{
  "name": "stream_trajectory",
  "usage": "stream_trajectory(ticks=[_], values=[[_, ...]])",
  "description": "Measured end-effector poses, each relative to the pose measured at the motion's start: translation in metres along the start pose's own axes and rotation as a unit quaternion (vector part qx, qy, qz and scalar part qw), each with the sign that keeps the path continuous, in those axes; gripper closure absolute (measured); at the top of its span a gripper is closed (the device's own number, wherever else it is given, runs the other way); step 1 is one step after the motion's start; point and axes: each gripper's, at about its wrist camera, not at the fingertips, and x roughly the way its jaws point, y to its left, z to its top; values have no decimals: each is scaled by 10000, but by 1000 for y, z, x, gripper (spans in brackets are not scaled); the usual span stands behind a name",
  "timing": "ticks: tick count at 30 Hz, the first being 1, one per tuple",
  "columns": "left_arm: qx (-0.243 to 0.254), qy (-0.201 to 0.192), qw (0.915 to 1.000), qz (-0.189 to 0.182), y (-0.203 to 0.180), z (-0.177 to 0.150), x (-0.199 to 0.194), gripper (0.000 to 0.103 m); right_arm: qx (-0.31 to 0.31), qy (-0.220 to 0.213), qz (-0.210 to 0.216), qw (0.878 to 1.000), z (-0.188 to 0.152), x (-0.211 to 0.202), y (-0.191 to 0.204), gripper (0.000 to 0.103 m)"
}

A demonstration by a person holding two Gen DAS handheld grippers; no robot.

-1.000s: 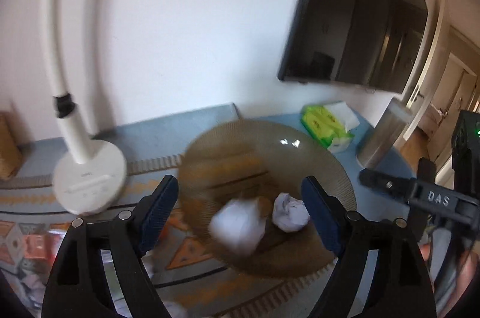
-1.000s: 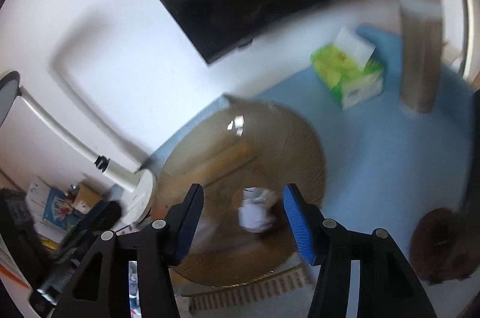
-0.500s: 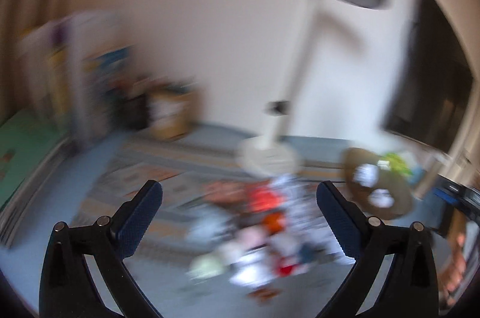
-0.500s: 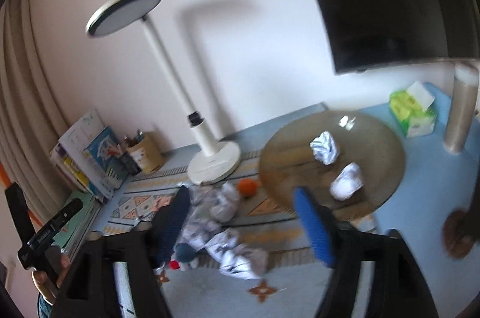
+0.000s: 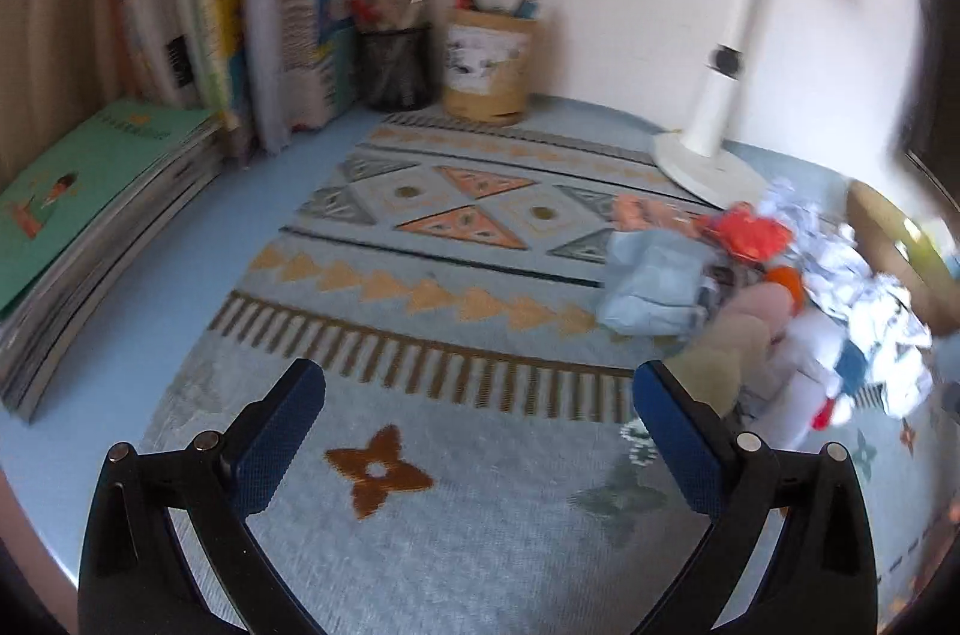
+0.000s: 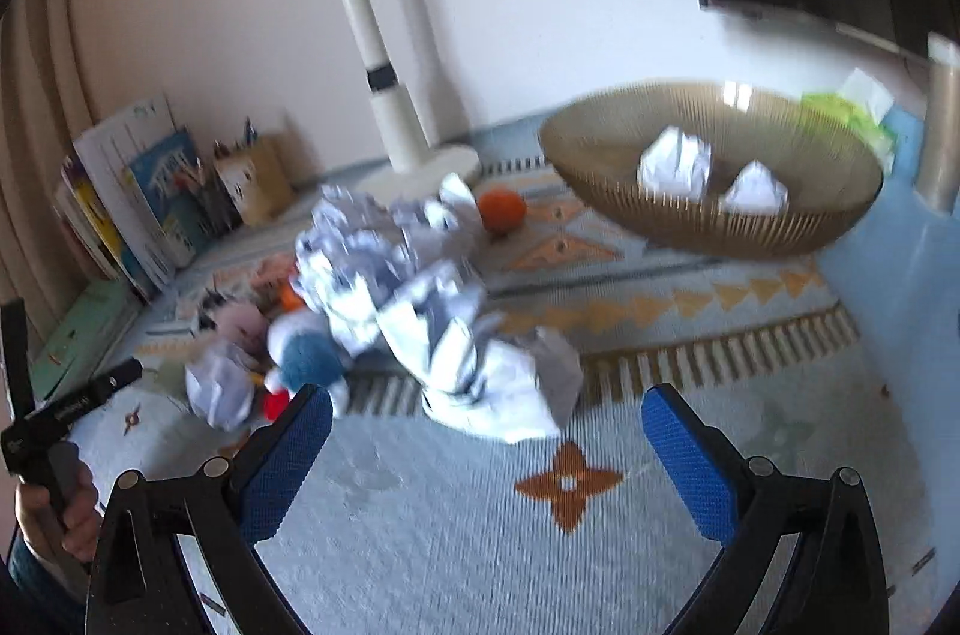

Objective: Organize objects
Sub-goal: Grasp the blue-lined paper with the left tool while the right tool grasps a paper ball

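Both my grippers have swung away from the bowl [image 6: 708, 215], where two paper balls [image 6: 675, 161] now lie, and point down at the patterned mat [image 5: 456, 239]. My left gripper [image 5: 480, 431] stands wide with nothing between its fingers, and my right gripper [image 6: 486, 449] is opening, also empty. Just ahead of the right one lies a pile of crumpled paper [image 6: 456, 323] and small toys [image 6: 306, 359], with a white lamp [image 6: 390, 107], pen cups [image 5: 489, 65] and books [image 5: 264, 5] behind.
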Motion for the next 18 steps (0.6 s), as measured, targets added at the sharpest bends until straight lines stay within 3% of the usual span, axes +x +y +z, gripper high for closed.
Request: stream_trajectory(ticks=[4, 6, 9, 12, 14, 16, 18], values=[[149, 78, 9998, -146, -4, -3, -3, 1, 57, -92, -107, 9999, 3, -2, -4, 0], [68, 174, 9990, -411, 0, 0, -1, 1, -51, -16, 28, 10000, 4, -1, 1, 0], [-128, 419, 9915, -1224, 10, 15, 5, 1, -325, 127, 562, 9978, 5, -5, 28, 0], [-194, 707, 9775, -1975, 9, 40, 19, 1, -667, 462, 1219, 9892, 7, -1, 73, 0], [-131, 930, 9727, -2124, 2, 49, 35, 1, -893, 682, 1305, 9851, 9, 6, 102, 4], [28, 1159, 9722, -2036, -7, 54, 55, 1, -1212, 798, 1387, 9796, 11, 17, 134, 9], [116, 1385, 9689, -2046, -17, 56, 72, 1, -1524, 821, 1200, 9776, 11, 30, 155, 13]])
